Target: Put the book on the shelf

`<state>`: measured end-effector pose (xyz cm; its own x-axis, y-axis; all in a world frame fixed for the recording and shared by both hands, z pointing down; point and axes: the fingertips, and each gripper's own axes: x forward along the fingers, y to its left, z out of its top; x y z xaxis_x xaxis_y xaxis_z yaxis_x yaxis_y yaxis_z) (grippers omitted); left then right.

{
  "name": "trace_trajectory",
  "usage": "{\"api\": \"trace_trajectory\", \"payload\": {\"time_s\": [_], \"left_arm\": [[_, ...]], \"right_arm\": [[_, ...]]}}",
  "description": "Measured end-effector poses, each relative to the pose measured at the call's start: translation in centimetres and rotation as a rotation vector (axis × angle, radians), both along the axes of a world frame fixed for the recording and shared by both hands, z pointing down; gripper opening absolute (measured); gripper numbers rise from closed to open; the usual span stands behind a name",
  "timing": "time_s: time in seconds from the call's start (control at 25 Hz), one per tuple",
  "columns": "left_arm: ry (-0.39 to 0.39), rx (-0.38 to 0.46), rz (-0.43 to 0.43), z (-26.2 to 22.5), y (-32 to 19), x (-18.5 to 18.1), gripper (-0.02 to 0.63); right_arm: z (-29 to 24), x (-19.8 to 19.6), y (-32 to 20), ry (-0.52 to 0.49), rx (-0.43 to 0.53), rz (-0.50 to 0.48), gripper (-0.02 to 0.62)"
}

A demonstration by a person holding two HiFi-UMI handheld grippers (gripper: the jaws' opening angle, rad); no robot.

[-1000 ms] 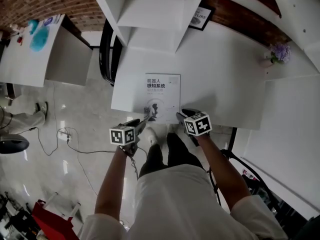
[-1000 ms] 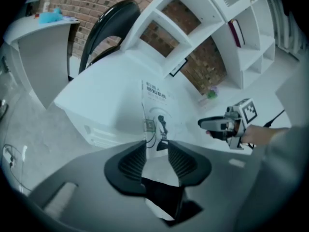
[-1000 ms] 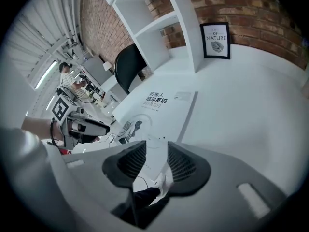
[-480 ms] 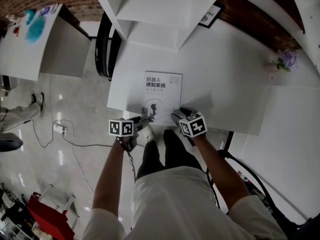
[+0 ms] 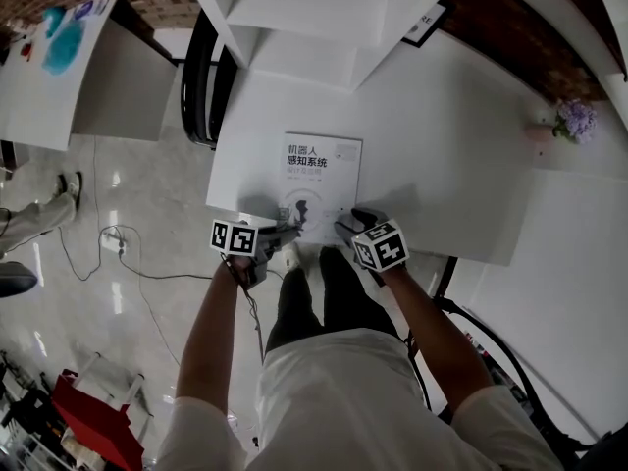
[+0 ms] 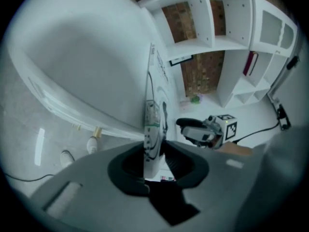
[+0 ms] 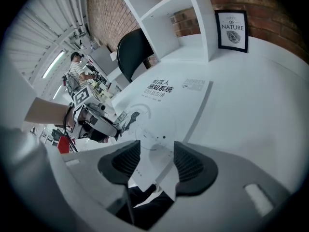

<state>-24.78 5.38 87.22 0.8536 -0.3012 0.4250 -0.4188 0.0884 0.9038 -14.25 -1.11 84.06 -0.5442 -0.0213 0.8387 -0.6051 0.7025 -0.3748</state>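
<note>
A white book point(image 5: 321, 179) with dark print lies flat on the white table point(image 5: 446, 155), its near edge at the table's front. My left gripper point(image 5: 282, 232) is at the book's near left corner. In the left gripper view the book's edge point(image 6: 152, 111) runs between the jaws, which have just been closing and now press on it point(image 6: 155, 157). My right gripper point(image 5: 345, 226) hovers over the near right corner point(image 7: 159, 129). Its jaws point(image 7: 157, 161) have just been opening and stand apart above the cover, gripping nothing. The white shelf unit point(image 5: 304, 13) stands at the table's back.
A framed leaf print point(image 7: 231, 29) leans on the brick wall beside the shelf. Small purple flowers point(image 5: 575, 120) sit at the far right of the table. A black chair point(image 5: 200, 77) stands left of the table. A cable point(image 5: 108, 253) trails across the tiled floor.
My left gripper has moved in from beyond the table's front edge to the book's near left corner, rolling as it went. The right gripper has sunk slightly toward the cover.
</note>
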Motion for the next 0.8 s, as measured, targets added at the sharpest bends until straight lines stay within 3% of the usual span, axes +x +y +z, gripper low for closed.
{"api": "trace_trajectory", "payload": {"time_s": [0.2,0.56,0.8], "left_arm": [[0.073,-0.031,-0.042,-0.9,0.1,0.3,0.066],[0.112,-0.067,-0.040,-1.4,1.9,0.6,0.058],[0.117,-0.088,-0.008,-1.4,4.8,0.4,0.058]], "right_arm": [[-0.2,0.1,0.4,-0.010,-0.008,-0.005,0.219],[-0.6,2.1,4.3,-0.018,-0.091,0.021,0.219],[0.4,2.6,8.1,-0.070,-0.225,0.045,0.226]]}}
